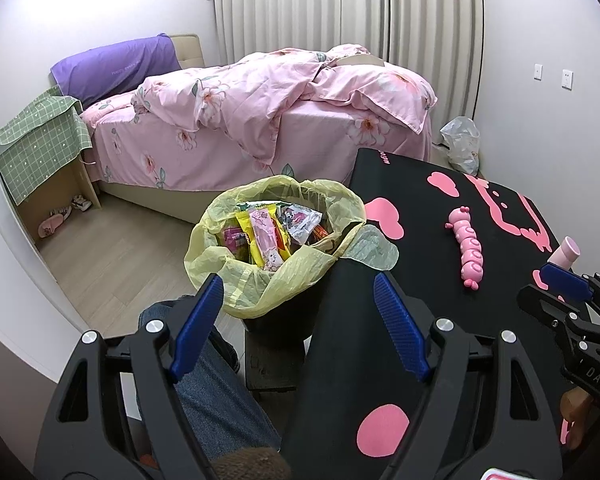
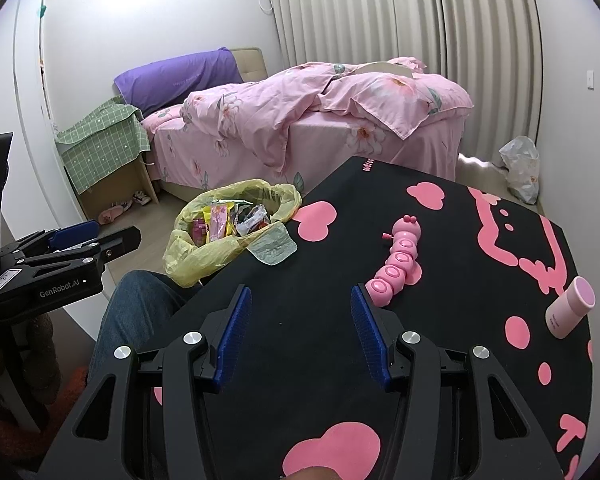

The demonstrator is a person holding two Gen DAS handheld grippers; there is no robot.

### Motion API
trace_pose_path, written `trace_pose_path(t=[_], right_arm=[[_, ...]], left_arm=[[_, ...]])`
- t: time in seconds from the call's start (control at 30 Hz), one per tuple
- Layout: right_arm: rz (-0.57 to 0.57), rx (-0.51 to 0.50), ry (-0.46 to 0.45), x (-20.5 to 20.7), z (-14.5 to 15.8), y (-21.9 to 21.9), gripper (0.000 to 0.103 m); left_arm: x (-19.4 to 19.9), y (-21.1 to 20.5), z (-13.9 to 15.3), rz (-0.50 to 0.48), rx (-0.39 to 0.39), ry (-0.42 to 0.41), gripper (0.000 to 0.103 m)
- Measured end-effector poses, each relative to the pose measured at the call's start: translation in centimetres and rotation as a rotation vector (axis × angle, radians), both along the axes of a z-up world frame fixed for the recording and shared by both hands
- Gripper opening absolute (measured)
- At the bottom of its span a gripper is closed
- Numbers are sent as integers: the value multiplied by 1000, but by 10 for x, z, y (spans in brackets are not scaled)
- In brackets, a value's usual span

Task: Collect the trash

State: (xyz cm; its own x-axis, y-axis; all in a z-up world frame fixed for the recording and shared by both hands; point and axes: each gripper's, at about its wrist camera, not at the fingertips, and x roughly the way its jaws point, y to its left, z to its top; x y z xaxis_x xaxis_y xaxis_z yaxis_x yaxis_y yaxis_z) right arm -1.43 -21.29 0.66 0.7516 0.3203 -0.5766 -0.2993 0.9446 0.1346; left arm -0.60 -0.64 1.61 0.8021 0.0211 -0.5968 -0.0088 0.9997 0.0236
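**Both grippers wide and empty beside a full bin**

Hovering at the table's left edge, the left gripper (image 1: 298, 304) has its blue ribbed fingers (image 1: 400, 330) spread wide with nothing between them; it looks down at the trash bin (image 1: 276, 322), which stands on the floor against the table edge. The bin's yellow liner bag (image 1: 220, 260) is folded out over the rim, and snack wrappers (image 1: 266, 240) fill it: a pink packet with a cartoon figure, yellow ones, a silver one. Their print is too small to read. A pale green wrapper (image 2: 274, 246) lies on the table mat (image 2: 340, 248), partly over its edge and touching the liner.

The right gripper (image 2: 298, 312) is held above the mat, likewise wide open and gripping nothing. Its right finger (image 2: 370, 334) sits just beside the tail of a pink caterpillar toy (image 2: 398, 260), whether touching or not cannot be told.

Readable writing: "GenRobot.AI" on the side of the left gripper in the right wrist view, a sticker beside it too blurred to make out, and "DAS" on the right gripper (image 1: 568, 286) in the left wrist view. The black mat carries pink hearts, dots and a pink word at its far edge that is cut off and illegible. A pink bottle (image 2: 570, 306) lies near the mat's right edge, its label unreadable. The purple pillow (image 1: 116, 66) on the bed (image 1: 260, 120) bears faint lettering, not legible.
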Motion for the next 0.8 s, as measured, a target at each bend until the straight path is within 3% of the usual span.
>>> trace_pose_path(t=[0.8], right_arm=[[-2,0,2,-2,-3,1,49]], left_arm=[[0,-2,0,-4,0,0,74]])
